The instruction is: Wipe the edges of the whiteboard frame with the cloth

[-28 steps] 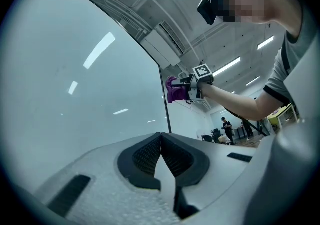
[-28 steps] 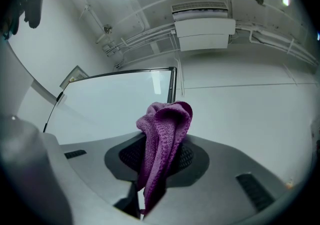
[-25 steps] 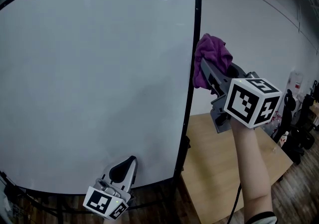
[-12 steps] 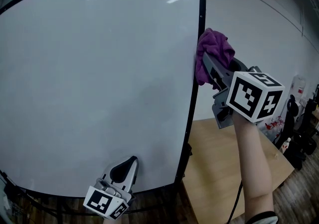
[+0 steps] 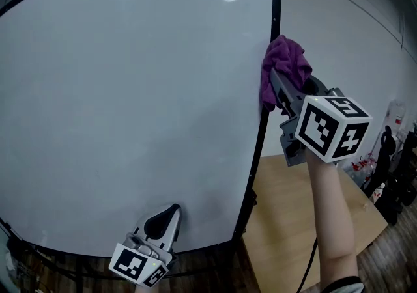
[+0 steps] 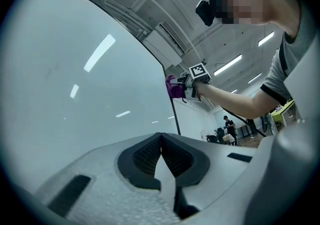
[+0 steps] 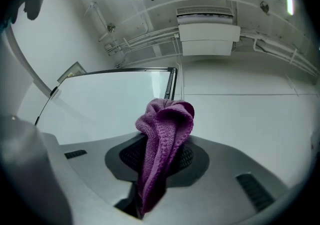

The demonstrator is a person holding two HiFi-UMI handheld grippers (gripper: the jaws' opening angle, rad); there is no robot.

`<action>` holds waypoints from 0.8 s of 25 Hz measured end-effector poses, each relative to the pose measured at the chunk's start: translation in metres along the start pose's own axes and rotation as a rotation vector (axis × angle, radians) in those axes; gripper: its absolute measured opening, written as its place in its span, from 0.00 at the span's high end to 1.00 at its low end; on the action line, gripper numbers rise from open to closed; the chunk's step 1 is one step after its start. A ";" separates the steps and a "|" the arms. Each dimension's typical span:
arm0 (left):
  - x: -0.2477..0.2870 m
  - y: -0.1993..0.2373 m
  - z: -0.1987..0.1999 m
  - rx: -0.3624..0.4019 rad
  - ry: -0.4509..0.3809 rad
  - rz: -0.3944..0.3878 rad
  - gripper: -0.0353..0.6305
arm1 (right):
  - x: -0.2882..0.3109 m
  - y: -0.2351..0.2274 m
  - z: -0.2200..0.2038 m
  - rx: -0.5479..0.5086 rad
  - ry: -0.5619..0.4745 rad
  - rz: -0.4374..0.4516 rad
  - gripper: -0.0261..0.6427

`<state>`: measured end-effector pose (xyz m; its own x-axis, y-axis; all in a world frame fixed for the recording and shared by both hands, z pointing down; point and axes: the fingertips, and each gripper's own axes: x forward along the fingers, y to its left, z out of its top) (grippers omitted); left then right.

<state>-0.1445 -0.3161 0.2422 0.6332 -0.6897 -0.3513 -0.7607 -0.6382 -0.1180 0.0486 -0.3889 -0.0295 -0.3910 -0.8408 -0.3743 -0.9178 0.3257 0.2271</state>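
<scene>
While right gripper (image 5: 281,94) pinches crumpled purple terry cloth (image 5: 285,64) against black whiteboard frame (image 5: 258,155) upper right, left gripper (image 5: 169,212), jaws pressed together, idles lower left; looks mid-wipe, lower right edge + other sides prob. left.

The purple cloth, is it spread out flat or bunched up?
Bunched up. The cloth is a crumpled wad pinched between the right gripper's jaws, its folds sticking out past them.

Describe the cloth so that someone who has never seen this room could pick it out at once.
Find the big whiteboard, then follow its black frame along the right-hand edge. At that edge, clamped in the right gripper, is the cloth: a bunched purple towel, the only coloured, soft thing there.
</scene>
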 end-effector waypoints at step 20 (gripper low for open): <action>0.017 -0.005 -0.004 -0.030 0.019 -0.027 0.92 | 0.002 -0.003 -0.017 -0.023 0.018 -0.010 0.86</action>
<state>-0.1292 -0.3264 0.2406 0.6561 -0.6782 -0.3309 -0.7389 -0.6665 -0.0990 0.0519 -0.3987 -0.0153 -0.3805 -0.8515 -0.3608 -0.9197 0.3076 0.2440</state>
